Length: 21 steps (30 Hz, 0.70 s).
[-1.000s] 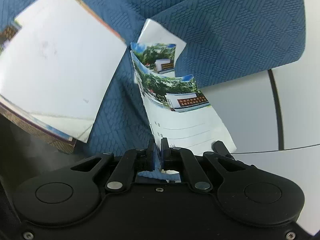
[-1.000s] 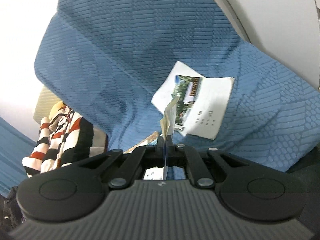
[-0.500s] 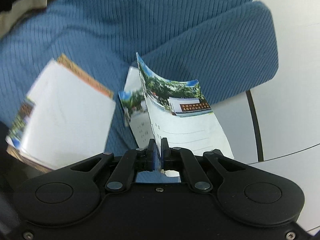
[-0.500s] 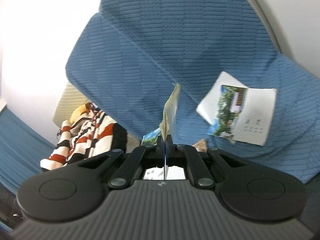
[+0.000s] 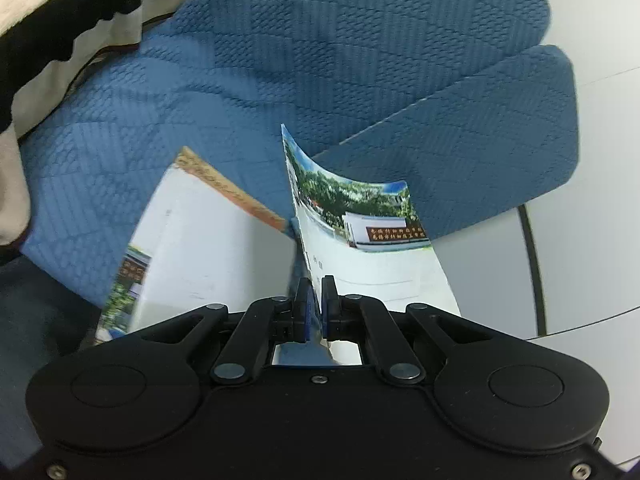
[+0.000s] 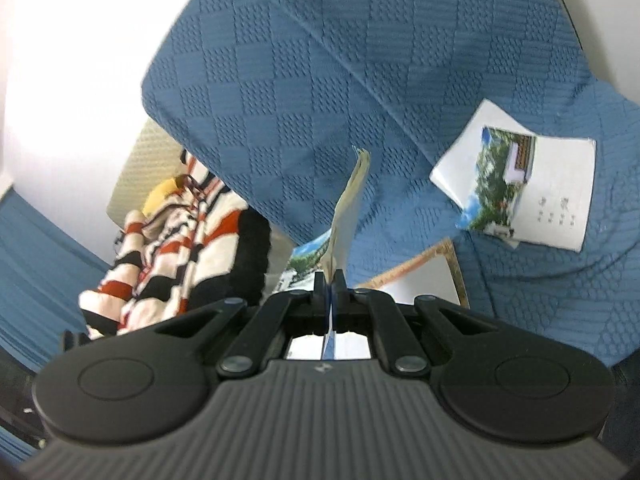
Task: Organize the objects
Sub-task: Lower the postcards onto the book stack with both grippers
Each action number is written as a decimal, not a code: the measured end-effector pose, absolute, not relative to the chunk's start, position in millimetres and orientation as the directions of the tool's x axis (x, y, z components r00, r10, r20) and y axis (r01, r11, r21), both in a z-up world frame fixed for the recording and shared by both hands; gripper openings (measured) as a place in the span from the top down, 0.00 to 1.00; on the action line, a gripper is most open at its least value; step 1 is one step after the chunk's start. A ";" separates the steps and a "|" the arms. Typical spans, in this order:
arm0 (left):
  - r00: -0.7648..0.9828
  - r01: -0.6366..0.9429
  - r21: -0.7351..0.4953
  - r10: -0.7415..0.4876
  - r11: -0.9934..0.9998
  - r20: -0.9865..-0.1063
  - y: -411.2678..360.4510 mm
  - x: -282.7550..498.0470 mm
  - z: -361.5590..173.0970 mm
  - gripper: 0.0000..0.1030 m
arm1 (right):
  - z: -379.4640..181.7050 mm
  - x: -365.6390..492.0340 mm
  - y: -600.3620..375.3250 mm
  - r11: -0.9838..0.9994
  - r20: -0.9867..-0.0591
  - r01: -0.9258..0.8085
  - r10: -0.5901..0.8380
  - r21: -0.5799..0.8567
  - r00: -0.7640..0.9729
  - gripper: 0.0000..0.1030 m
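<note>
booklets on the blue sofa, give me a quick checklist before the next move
1. Left gripper shut on its booklet: ok, pads pinch its lower edge.
2. Right gripper shut on a booklet: ok, seen edge-on between the pads.
3. Left booklet flat: not ok, it curls upward.
4. Whether both grippers hold the same booklet: cannot tell.
5. Loose booklets still on the blue sofa cushion: ok, lying overlapped on the fabric.
6. Large white-backed booklet below is steady: cannot tell, its near end is blurred.
</note>
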<state>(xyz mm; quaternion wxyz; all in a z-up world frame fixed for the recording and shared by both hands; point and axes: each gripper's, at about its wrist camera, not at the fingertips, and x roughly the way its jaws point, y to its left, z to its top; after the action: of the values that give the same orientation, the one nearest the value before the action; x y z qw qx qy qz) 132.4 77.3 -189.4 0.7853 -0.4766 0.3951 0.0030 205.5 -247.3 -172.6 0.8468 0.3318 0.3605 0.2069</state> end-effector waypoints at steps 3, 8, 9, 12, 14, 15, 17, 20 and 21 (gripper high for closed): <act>0.675 -0.387 -0.737 -0.374 0.554 -0.635 85.7 133.8 -205.0 0.96 | -185.7 206.0 -236.8 0.710 -0.508 -0.089 0.580 0.698 0.637 0.96; 0.657 -0.394 -0.730 -0.385 0.558 -0.649 92.0 137.8 -233.0 0.96 | -206.3 208.8 -220.5 0.757 -0.578 -0.064 0.547 0.650 0.606 0.95; 0.652 -0.395 -0.731 -0.390 0.557 -0.650 93.6 138.9 -238.5 0.96 | -209.1 209.7 -217.8 0.764 -0.589 -0.059 0.540 0.642 0.601 0.95; 0.642 -0.397 -0.728 -0.398 0.558 -0.655 97.1 141.8 -253.4 0.96 | -217.6 211.0 -211.6 0.786 -0.614 -0.049 0.519 0.617 0.594 0.95; 0.631 -0.403 -0.720 -0.398 0.565 -0.666 99.2 143.5 -262.6 0.96 | -224.4 211.3 -209.3 0.792 -0.627 -0.037 0.511 0.610 0.588 0.95; 0.626 -0.404 -0.716 -0.398 0.570 -0.670 100.1 144.0 -266.0 0.96 | -228.2 211.0 -207.9 0.793 -0.632 -0.031 0.508 0.608 0.585 0.95; 0.619 -0.404 -0.708 -0.396 0.580 -0.678 101.3 143.8 -273.1 0.96 | -236.3 210.1 -204.1 0.804 -0.650 -0.023 0.498 0.595 0.574 0.94; 0.603 -0.412 -0.691 -0.391 0.594 -0.695 102.1 140.2 -282.6 0.97 | -248.6 207.6 -200.0 0.811 -0.673 -0.009 0.491 0.585 0.553 0.94; 0.597 -0.415 -0.689 -0.394 0.595 -0.699 101.9 138.9 -286.2 0.97 | -252.9 206.7 -199.3 0.813 -0.681 -0.001 0.489 0.583 0.545 0.94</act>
<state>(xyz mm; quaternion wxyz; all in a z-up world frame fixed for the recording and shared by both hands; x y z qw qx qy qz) 138.9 101.9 -286.2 0.7718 -0.4501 0.4490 0.0070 206.7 -199.3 -252.9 0.8370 0.2687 0.4538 0.1463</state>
